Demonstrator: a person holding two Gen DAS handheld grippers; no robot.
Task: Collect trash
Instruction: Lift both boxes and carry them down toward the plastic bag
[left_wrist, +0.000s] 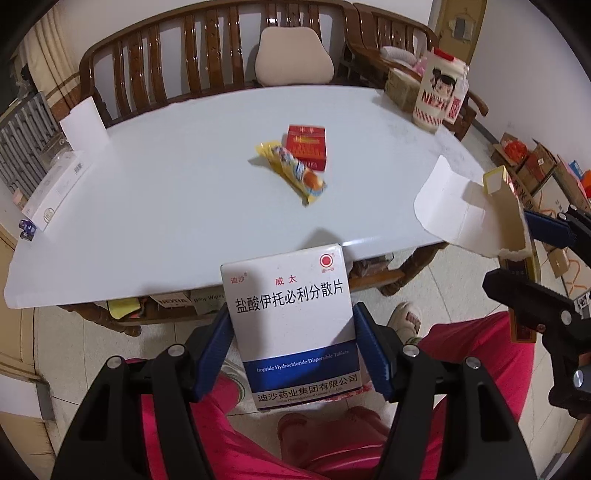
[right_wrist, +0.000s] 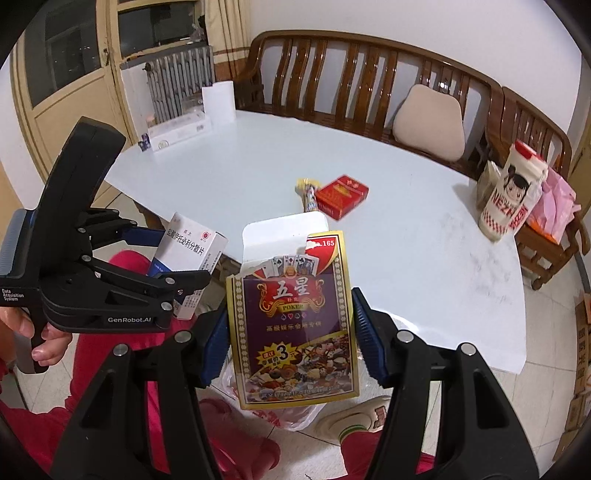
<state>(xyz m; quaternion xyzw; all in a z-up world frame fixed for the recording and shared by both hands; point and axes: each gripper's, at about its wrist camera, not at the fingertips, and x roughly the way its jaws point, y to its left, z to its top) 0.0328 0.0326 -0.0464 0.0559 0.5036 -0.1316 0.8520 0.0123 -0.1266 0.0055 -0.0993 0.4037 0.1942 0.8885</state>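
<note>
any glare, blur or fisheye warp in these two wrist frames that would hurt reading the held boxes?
Left wrist: medicine box in the left hand-held gripper is sharp and its print legible; table edge bows from fisheye warp, corners vignetted black. Right wrist: poker card box in the right hand-held gripper is readable, with slight sheen on the gold border; red cigarette pack looks a little soft.

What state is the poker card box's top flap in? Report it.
Open. The poker card box in the right gripper has its white flap raised and torn.
</note>
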